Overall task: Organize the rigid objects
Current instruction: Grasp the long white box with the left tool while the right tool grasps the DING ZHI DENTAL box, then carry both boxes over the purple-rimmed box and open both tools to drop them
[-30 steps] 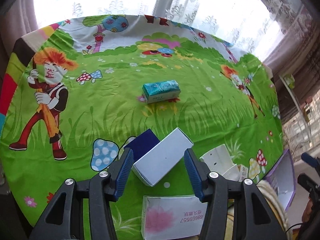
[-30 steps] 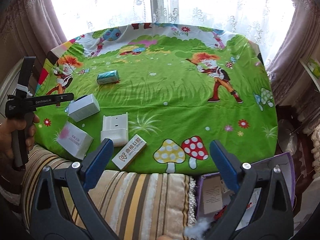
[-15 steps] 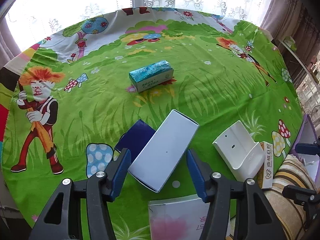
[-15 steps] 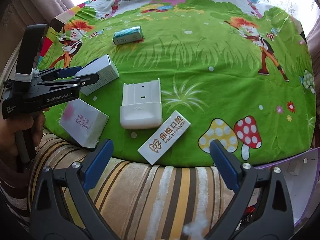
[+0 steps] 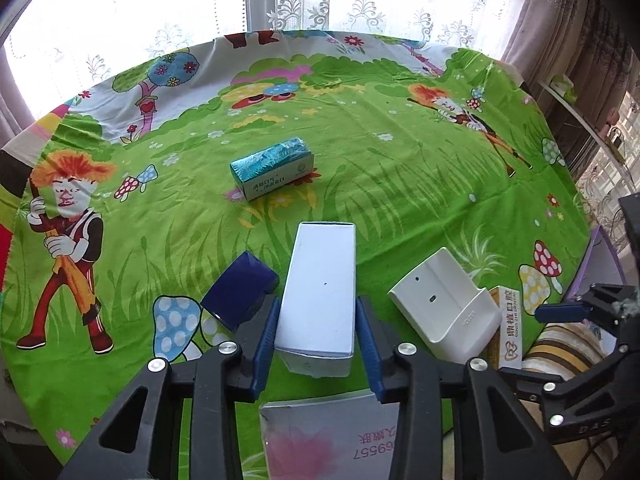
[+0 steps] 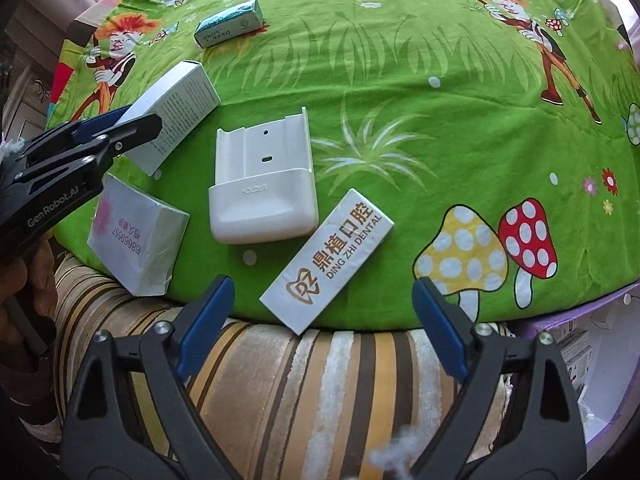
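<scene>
Step in hand: my left gripper (image 5: 316,338) clamps the white box (image 5: 320,296) near the bed's (image 5: 400,184) front edge (right gripper (image 6: 322,328) apart, idle); next, lift w/o tilting.

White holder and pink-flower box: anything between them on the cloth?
Nothing. In the right wrist view only bare green cloth separates the white holder from the pink-flower box. The left gripper's long white box lies farther back.

Setting: a home living space. White lace curtains (image 5: 320,4) with mauve drapes (image 5: 560,12) cover a bright window behind a child's cartoon-print green cloth (image 5: 400,168). A striped brown-and-cream upholstered cushion (image 6: 320,380) sits at its near edge.
</scene>
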Motion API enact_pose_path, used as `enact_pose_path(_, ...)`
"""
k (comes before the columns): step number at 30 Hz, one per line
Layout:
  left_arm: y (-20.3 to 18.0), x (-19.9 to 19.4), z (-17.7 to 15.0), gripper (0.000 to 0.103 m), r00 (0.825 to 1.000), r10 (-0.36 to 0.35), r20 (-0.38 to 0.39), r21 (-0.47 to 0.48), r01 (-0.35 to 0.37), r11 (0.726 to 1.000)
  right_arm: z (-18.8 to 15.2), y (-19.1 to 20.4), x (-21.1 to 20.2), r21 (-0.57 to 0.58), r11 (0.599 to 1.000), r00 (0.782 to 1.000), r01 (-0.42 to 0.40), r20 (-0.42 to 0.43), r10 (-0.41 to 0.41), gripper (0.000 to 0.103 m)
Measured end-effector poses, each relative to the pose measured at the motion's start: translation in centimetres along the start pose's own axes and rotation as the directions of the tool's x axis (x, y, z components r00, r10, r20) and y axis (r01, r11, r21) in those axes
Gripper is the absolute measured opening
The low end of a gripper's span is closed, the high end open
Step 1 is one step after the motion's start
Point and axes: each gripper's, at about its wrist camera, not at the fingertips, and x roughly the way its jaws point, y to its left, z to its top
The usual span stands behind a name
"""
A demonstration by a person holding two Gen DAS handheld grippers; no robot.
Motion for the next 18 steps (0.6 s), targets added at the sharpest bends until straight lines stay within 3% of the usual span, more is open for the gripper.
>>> enact_pose_path(4,-0.3,-0.7,0.1,0.038,0.999,-0.041,0.024,-0.028,0.042,0.999,0.5,0.3,1.2,-0.004,1.000,0.999,0.010,-0.032,-0.010,0.074)
enact_pose_path(8,-0.3,-1.4,0.1,0.038,0.993,-0.106,0.048,-0.067,0.109,0.992,1.0,0.7,1.4,0.000,1.000,1.000,0.029,-0.013,-0.029,0.068)
enact_pose_path(11,-0.3,-1.8,0.1,0.038,0.989,-0.135,0.064,-0.087,0.141,0.986,1.2,0.9,1.4,0.002,0.999,0.999,0.049,0.001,-0.049,0.056)
enact_pose_path(13,-0.4,-2.1,0.1,0.038,0.986,-0.148,0.072,-0.098,0.155,0.983,1.2,1.1,1.2,-0.003,0.999,0.999,0.049,0.010,-0.049,0.041)
enact_pose_path(18,-0.9,-2.7,0.0,0.038,0.979,-0.185,0.087,-0.112,0.194,0.975,0.9,0.5,0.8,0.014,1.000,0.999,0.020,0.034,-0.020,0.039)
